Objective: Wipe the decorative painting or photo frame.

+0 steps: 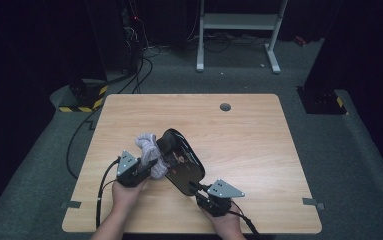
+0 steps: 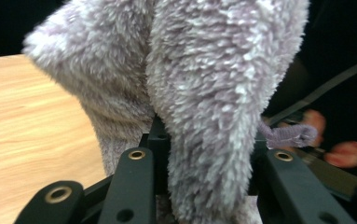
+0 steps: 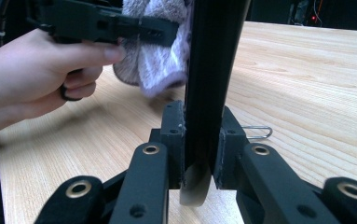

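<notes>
1. The left tool (image 1: 146,167) pinches a fluffy grey-lilac cloth (image 1: 149,147); in the left gripper view the cloth (image 2: 204,93) bulges up between the two black jaws, which press into it from both sides.
2. The cloth lies against the left edge of a black glossy tray (image 1: 184,165) (an oval, shallow thing, tipped up on edge rather than flat).
3. The right tool (image 1: 202,191) is clamped on the near end of the tray; in the right gripper view the tray (image 3: 213,70) stands upright as a thin dark edge squeezed between the jaws.
4. On the tray's dark face sit small reddish marks (image 1: 180,160); what they are is too small to tell.
5. Both tools work over the near middle of the wooden desk (image 1: 259,135), and the cloth hangs just above its surface.
6. A small wire clip (image 3: 257,132) lies on the desk just beside the right tool.
</notes>
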`<state>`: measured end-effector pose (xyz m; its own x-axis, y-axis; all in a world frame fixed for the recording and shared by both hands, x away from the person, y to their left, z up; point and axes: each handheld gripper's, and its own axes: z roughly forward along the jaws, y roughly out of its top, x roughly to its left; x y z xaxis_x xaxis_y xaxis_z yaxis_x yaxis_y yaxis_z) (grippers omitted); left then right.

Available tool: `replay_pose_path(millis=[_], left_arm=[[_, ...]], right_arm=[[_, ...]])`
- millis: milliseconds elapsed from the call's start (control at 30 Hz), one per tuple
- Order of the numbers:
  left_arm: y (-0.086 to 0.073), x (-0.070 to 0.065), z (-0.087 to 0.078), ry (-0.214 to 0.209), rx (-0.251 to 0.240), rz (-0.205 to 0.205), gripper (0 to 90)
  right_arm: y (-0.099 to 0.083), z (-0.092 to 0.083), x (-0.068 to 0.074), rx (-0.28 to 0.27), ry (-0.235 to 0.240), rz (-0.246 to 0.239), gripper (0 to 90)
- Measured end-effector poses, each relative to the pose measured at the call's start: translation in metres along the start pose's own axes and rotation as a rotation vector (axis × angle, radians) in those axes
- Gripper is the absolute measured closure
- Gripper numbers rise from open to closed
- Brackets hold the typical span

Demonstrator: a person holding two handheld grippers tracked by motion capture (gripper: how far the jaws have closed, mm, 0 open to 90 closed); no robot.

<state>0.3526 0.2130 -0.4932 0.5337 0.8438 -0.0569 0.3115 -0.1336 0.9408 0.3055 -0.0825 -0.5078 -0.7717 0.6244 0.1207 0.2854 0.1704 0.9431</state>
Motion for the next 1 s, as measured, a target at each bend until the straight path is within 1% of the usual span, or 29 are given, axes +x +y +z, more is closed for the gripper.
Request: replay_pose_path(millis=[33,67,167,233,267,300,367,433,500,533,567,600,633,667,700,800,833,867,933,1000], left_arm=[[-0.001,-0.012,0.0,-0.038,0.006,0.026,66.7],[-0.001,-0.012,0.0,-0.038,0.006,0.026,66.7],[-0.005,-0.032,-0.001,-0.086,0.017,0.074,66.7],[-0.007,-0.042,-0.003,-0.121,0.02,0.081,66.7],[-0.007,-0.045,-0.005,-0.139,0.019,0.075,66.7],[-0.007,-0.051,-0.008,-0.161,0.012,0.08,66.6],[-0.007,-0.06,-0.011,-0.168,0.005,0.113,66.7],[-0.009,-0.063,-0.012,-0.169,0.0,0.114,66.6],[-0.01,-0.06,-0.011,-0.165,-0.003,0.11,66.6],[-0.011,-0.057,-0.011,-0.161,-0.001,0.098,66.7],[-0.012,-0.052,-0.01,-0.143,0.003,0.08,66.7],[-0.012,-0.048,-0.009,-0.129,0.007,0.074,66.7],[-0.015,-0.038,-0.007,-0.089,0.017,0.06,66.7],[-0.016,-0.033,-0.006,-0.07,0.024,0.046,66.7],[-0.016,-0.033,-0.006,-0.07,0.024,0.046,66.7],[-0.02,-0.02,-0.004,-0.029,0.042,0.015,66.7],[-0.02,-0.017,-0.004,-0.024,0.049,0.016,66.7],[-0.02,-0.017,-0.004,-0.024,0.049,0.016,66.7],[-0.021,-0.017,-0.004,-0.033,0.053,0.016,66.7],[-0.021,-0.019,-0.003,-0.065,0.067,0.008,66.7]], right_arm=[[0.0,0.0,0.0,0.0,-0.002,0.004,77.8],[0.0,0.0,0.0,0.0,-0.002,0.004,77.8],[0.0,0.0,-0.001,0.001,-0.001,0.008,77.4],[0.0,-0.001,-0.001,0.002,-0.003,0.007,77.4],[0.0,-0.001,-0.001,0.002,-0.003,0.006,77.5],[0.0,0.0,-0.001,0.002,-0.002,0.006,77.7],[0.0,0.0,-0.001,0.001,0.0,0.007,78.0],[0.0,0.0,-0.001,0.0,0.002,0.005,78.2],[0.0,0.0,0.0,0.001,0.002,0.004,78.2],[0.0,0.0,0.0,0.001,0.002,0.005,78.1],[0.0,0.0,0.0,0.002,0.001,0.006,78.1],[0.0,0.0,-0.001,0.002,0.001,0.008,78.1],[0.0,0.0,-0.001,0.002,0.002,0.007,78.1],[0.0,0.0,0.0,0.0,0.003,0.007,78.1],[0.0,0.0,0.0,-0.001,0.003,0.007,78.2],[0.0,0.0,0.0,-0.002,0.005,0.007,78.2],[0.0,0.001,0.0,-0.003,0.006,0.005,78.3],[0.0,0.001,0.0,-0.003,0.006,0.005,78.3],[0.0,0.001,0.0,-0.003,0.007,0.003,78.3],[0.0,0.001,0.0,-0.003,0.007,0.003,78.3]])
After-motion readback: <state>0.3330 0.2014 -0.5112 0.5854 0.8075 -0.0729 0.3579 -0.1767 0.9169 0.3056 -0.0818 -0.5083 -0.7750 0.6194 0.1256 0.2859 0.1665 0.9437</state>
